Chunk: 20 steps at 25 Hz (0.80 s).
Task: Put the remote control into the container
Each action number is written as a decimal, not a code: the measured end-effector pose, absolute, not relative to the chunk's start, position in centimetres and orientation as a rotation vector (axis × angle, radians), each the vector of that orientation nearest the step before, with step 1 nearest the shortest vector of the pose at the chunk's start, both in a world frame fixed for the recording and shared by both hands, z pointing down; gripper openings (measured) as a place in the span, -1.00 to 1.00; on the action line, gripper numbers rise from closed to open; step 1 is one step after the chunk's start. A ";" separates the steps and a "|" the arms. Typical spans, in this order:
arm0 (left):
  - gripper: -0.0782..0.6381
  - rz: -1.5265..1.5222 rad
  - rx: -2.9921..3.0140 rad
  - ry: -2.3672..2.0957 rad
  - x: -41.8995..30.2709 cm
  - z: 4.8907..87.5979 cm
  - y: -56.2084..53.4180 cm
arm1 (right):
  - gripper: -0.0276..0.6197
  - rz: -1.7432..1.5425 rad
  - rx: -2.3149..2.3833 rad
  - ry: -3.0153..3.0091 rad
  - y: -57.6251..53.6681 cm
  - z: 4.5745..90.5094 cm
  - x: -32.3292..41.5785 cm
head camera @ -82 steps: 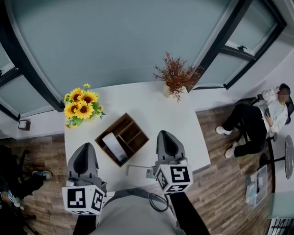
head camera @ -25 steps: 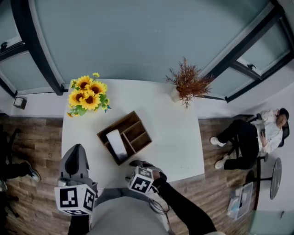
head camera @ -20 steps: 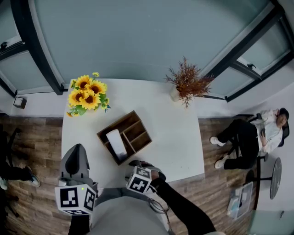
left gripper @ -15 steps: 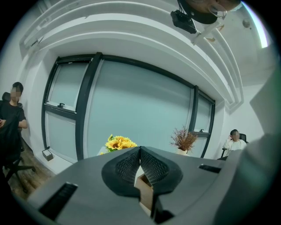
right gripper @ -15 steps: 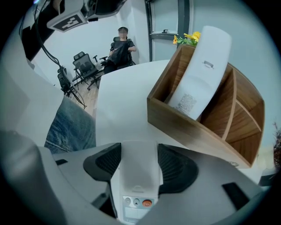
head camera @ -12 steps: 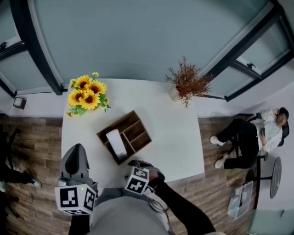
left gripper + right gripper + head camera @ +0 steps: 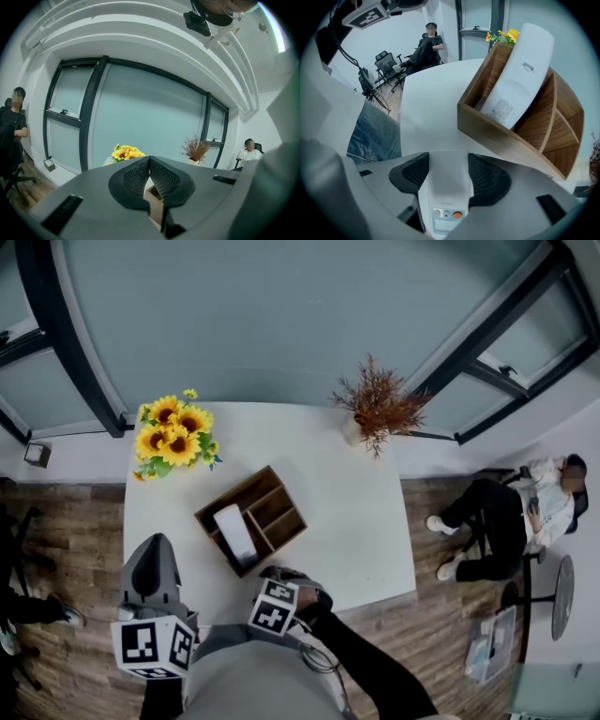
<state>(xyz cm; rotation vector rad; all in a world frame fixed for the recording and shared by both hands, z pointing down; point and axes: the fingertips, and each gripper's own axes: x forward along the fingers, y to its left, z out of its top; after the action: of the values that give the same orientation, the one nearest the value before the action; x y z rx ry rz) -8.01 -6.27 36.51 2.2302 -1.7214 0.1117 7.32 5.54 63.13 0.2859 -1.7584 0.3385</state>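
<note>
A white table (image 7: pixel 342 493) fills the middle of the head view, with a wooden container (image 7: pixel 274 510) set at an angle on its lower left part. The container is split into compartments. A second remote (image 7: pixel 233 533), also white, leans in the long compartment on its left side, and in the right gripper view this second remote (image 7: pixel 516 77) stands tilted against the container wall (image 7: pixel 506 136) at the upper right.

The left gripper (image 7: pixel 153 549) sits at the lower left of the head view, over the table's near corner. In its own view the left gripper (image 7: pixel 150 174) has its jaws pressed together with nothing between them.

The right gripper (image 7: pixel 284 576) is at the lower middle of the head view, at the table's near edge, just below the container. In its own view the right gripper (image 7: pixel 449 165) is clamped on the remote (image 7: pixel 446 194), which lies flat between the pads with its buttons toward the camera. The remote is outside the container, just beside its low front wall.

Sunflowers (image 7: pixel 173 439) stand at the table's upper left corner, a dried plant (image 7: pixel 375 409) at its upper right
</note>
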 end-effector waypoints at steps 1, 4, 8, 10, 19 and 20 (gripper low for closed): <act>-0.76 0.112 2.231 -1.720 -8.0 36.5 -6.3 | -0.10 0.343 0.286 -1.754 5.5 63.1 7.3; -0.76 0.111 2.234 -1.719 -8.0 36.5 -6.3 | -0.11 0.342 0.293 -1.755 5.6 63.0 7.3; -0.76 0.109 2.236 -1.722 -8.1 36.3 -6.3 | -0.12 0.324 0.310 -1.770 5.6 62.8 7.3; -0.76 0.111 2.236 -1.723 -8.2 36.3 -6.2 | -0.12 0.305 0.321 -1.772 5.5 62.7 7.4; -0.76 0.106 2.251 -1.708 -7.9 36.2 -6.1 | -0.12 0.278 0.393 -1.815 4.7 60.9 7.6; -0.76 0.104 2.254 -1.706 -7.8 36.2 -6.1 | -0.13 0.275 0.404 -1.819 4.6 60.7 7.8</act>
<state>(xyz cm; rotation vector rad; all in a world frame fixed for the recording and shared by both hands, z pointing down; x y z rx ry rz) -7.81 -6.11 36.20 2.2539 -1.7061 0.1043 7.76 4.58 60.65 0.4044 -1.8188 0.2746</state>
